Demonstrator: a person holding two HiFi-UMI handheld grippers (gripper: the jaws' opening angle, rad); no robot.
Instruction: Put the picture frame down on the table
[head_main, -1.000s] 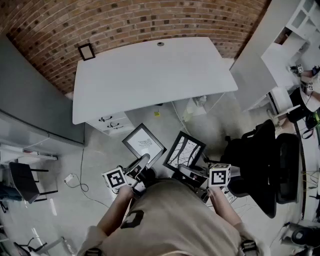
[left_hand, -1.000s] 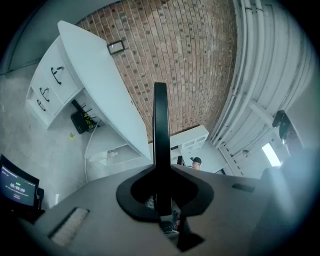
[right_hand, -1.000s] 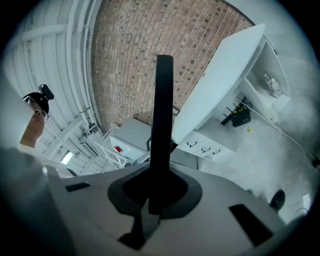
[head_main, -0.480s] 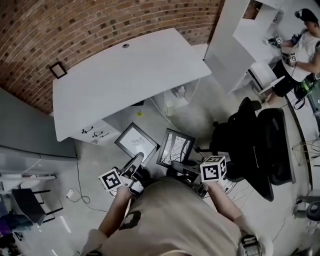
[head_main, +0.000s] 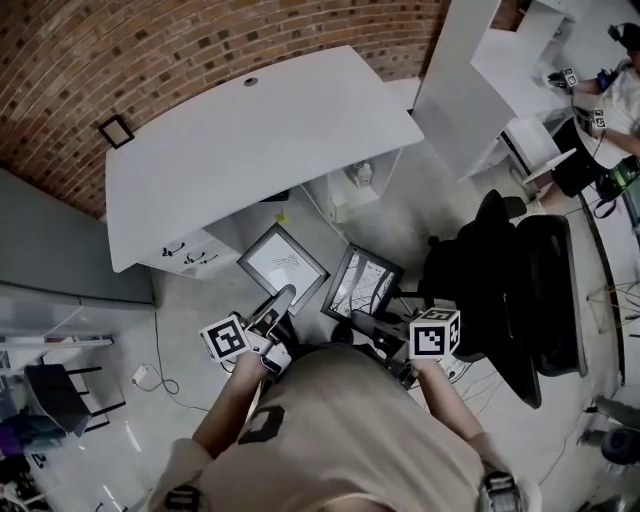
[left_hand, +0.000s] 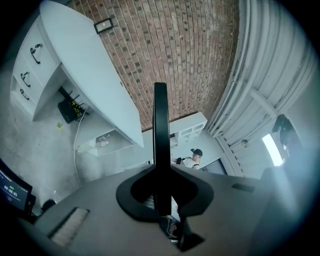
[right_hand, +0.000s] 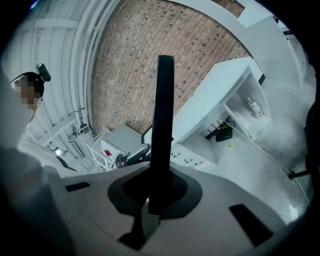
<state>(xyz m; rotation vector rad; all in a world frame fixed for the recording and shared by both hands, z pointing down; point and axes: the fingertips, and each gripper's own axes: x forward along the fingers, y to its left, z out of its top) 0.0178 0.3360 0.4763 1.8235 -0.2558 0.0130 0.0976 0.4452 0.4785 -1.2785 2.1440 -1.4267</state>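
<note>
Short of the table (head_main: 250, 150), our left gripper (head_main: 284, 297) clamps the pale frame (head_main: 283, 262) by its rim, our right gripper (head_main: 358, 320) the dark frame (head_main: 366, 284); both seem stiff, light, breakable.

The gripper views show left frame (left_hand: 160, 145) and right frame (right_hand: 162, 125) only edge-on.

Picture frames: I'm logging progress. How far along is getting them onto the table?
Done: both frames are gripped. In hand: left gripper shut on the white-matted frame, right gripper on the branch-print frame, both short of the white table. Left: setting them down there.
</note>
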